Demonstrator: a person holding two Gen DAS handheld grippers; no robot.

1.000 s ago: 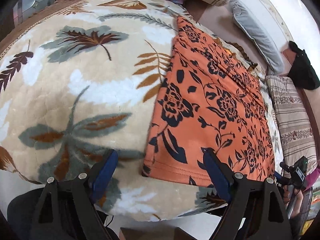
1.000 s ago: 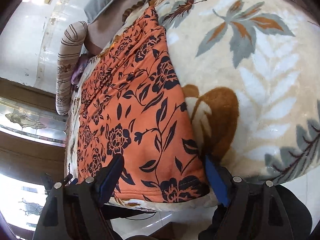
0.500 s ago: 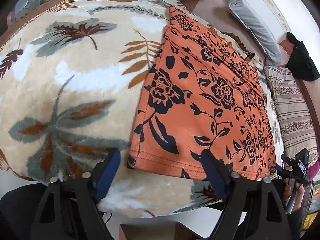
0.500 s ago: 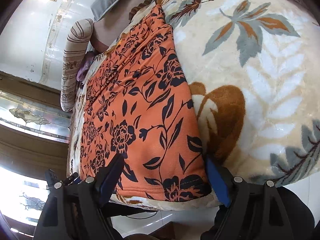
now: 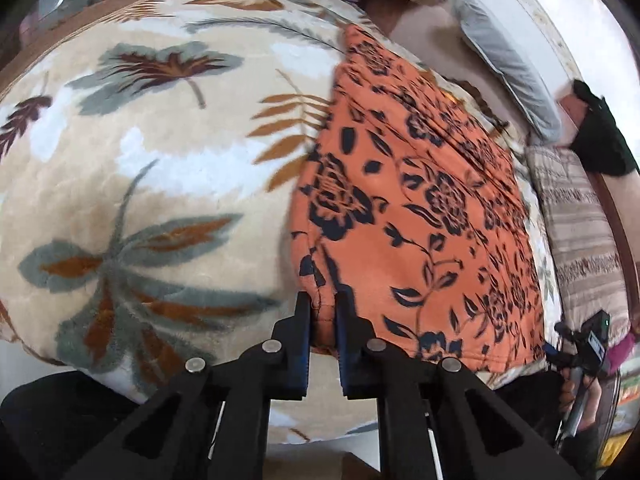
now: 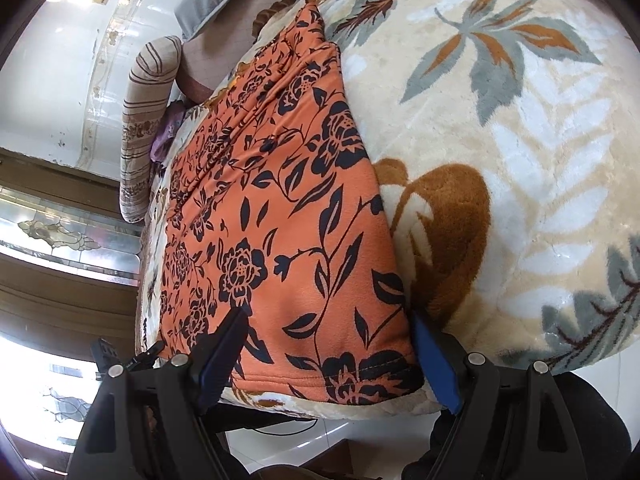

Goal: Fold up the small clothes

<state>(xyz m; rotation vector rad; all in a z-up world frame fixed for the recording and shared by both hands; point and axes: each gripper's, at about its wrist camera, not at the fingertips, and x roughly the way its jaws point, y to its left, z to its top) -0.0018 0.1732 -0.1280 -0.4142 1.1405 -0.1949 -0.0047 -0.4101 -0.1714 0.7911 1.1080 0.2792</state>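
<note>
The orange floral garment (image 5: pixel 424 216) lies flat on the leaf-patterned blanket (image 5: pixel 160 184) covering the bed. The left tool (image 5: pixel 323 312) is closing, with the garment's near corner pinched and bunched between its pads. The right tool (image 6: pixel 328 344) stands released, its jaws straddling the garment's other near corner (image 6: pixel 380 368).

I find no legible text, label, brand, number or sign in either wrist view; all printed surfaces I see carry pattern only.
</note>
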